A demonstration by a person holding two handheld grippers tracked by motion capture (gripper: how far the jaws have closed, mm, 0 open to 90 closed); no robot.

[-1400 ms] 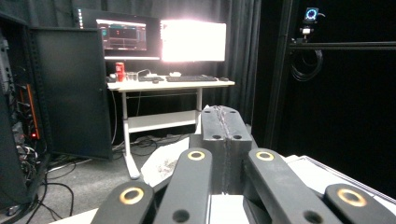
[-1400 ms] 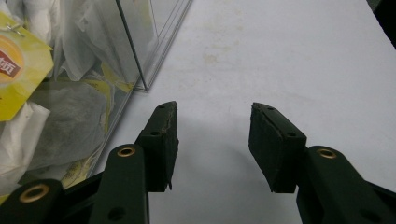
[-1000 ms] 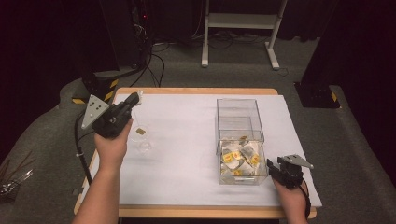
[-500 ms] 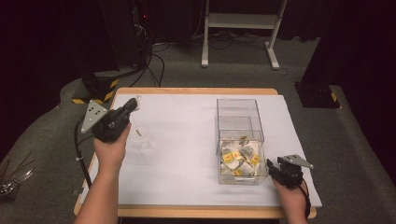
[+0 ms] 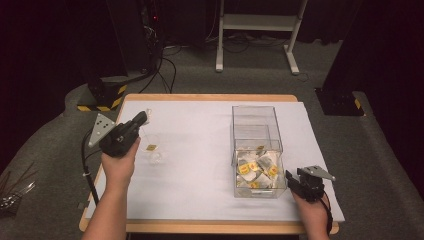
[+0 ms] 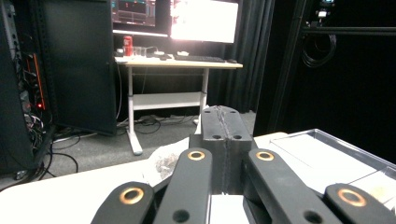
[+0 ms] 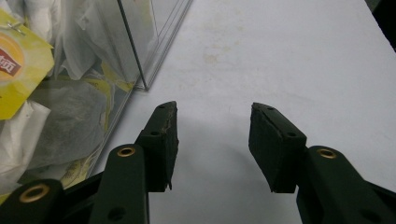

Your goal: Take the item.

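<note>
A clear plastic box [image 5: 235,145] stands on the table's right half, with several yellow-tagged tea bags [image 5: 255,167] piled in its near end. My right gripper [image 5: 290,177] rests open on the white cover by the box's near right corner. Its jaws [image 7: 212,112] have nothing between them, and the box wall [image 7: 135,42] and tea bags [image 7: 28,51] lie to their left. My left gripper [image 5: 142,117] is held above the table's left side, shut [image 6: 224,116], with a tea bag [image 6: 163,161] sticking out at its tip. Two loose tea bags [image 5: 151,148] lie on the cover just right of that hand.
A white sheet [image 5: 200,130] covers the wooden table. Beyond the far edge are cables [image 5: 165,65], a white desk frame [image 5: 255,30] and a black-and-yellow base [image 5: 102,95]. The left gripper view looks out at a desk with monitors [image 6: 177,60].
My left gripper has drawn back toward the person and slightly left, staying shut. The loose tea bags on the table and the right gripper have not moved.
</note>
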